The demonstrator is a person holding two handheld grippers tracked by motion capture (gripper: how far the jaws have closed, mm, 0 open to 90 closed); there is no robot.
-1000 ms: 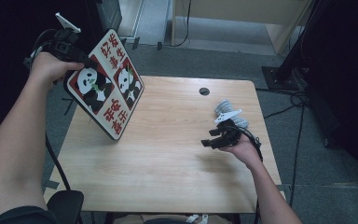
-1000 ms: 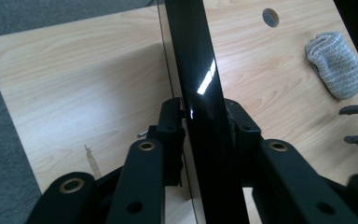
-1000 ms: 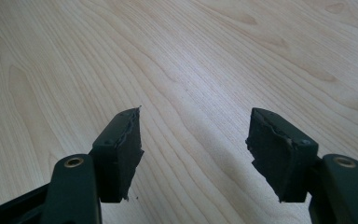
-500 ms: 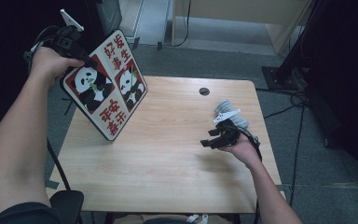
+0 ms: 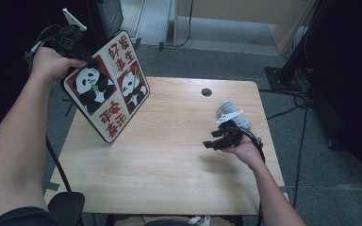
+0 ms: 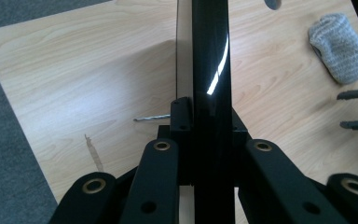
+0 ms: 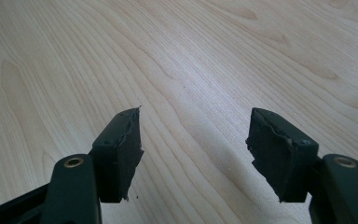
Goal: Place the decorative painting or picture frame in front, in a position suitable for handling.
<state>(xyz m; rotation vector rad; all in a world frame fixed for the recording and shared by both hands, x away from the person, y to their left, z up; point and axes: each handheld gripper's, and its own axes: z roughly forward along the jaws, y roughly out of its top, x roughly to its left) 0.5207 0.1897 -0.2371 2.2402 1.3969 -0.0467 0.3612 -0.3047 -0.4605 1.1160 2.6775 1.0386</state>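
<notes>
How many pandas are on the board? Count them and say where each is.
2. One panda is in the board's upper-left panel; the other panda is in the panel to its right. The board's back face is hidden.

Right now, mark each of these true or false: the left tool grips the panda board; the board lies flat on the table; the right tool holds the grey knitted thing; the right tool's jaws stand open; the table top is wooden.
1. The left tool is clamped on the flat red, white and black panda-print board. True.
2. The board lies flat on the light wooden table. False: it stands tilted, one lower corner down at the table.
3. The right tool holds the grey knitted bundle. False: the bundle lies apart from the tool's tips.
4. The right tool's jaws stand open with nothing between them. True.
5. The table top is wooden. True.
</notes>
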